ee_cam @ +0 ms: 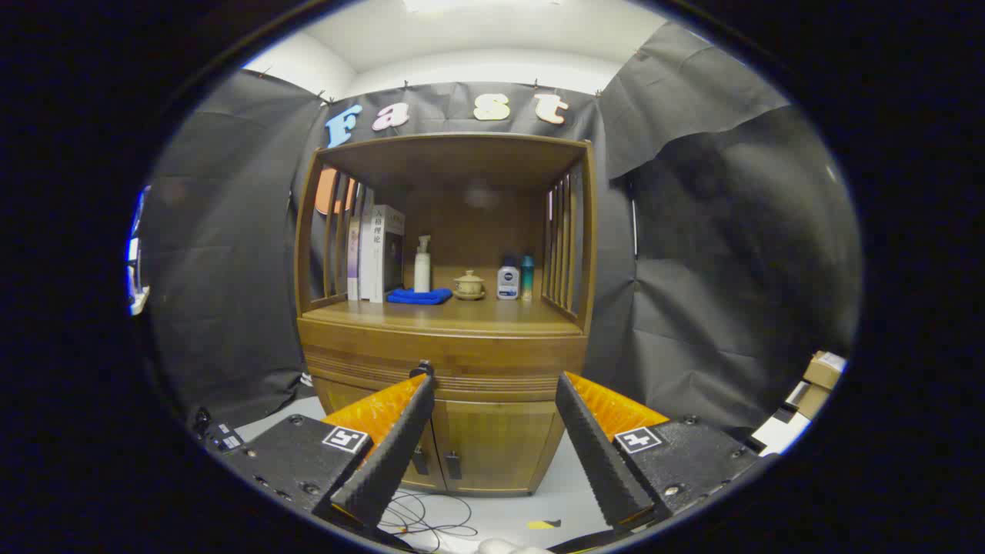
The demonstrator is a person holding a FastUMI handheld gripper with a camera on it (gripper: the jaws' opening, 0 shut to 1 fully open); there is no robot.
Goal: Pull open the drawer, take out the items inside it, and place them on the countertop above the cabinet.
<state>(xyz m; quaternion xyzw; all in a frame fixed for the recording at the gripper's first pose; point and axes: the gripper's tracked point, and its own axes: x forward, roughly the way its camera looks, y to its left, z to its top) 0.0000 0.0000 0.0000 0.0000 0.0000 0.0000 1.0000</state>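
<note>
Black cloth is hanging around the booth on every side, and a white ceiling is showing above it. Against the back cloth a wooden cabinet (pixel 442 362) is standing on a pale floor (pixel 569 492), with slatted sides and a roofed open shelf over its top. That top is serving as the bench (pixel 462 314), and several things are sitting on it toward the back: a row of upright books (pixel 375 252) at the left, a white spray bottle (pixel 422 265) just beside them, a folded blue cloth (pixel 419 295) lying in front of the bottle, a small lidded ceramic cup (pixel 469 285) on a saucer near the middle, then a white bottle with a dark cap (pixel 508 281) and a slim teal bottle (pixel 527 277) standing close together at the right. Under the bench the drawer (pixel 442 355) is sitting shut, its front flush with the cabinet, with a ribbed band running below it; what is inside cannot be seen. Lower still, two cabinet doors (pixel 469 446) are closed, with small dark handles where they meet. The gripper (pixel 492 378) is hovering in front of the cabinet with its fingers spread wide and nothing between them, their tips lying level with the ribbed band and apart from the wood. Thin cables (pixel 431 519) are curling on the floor between the fingers.
</note>
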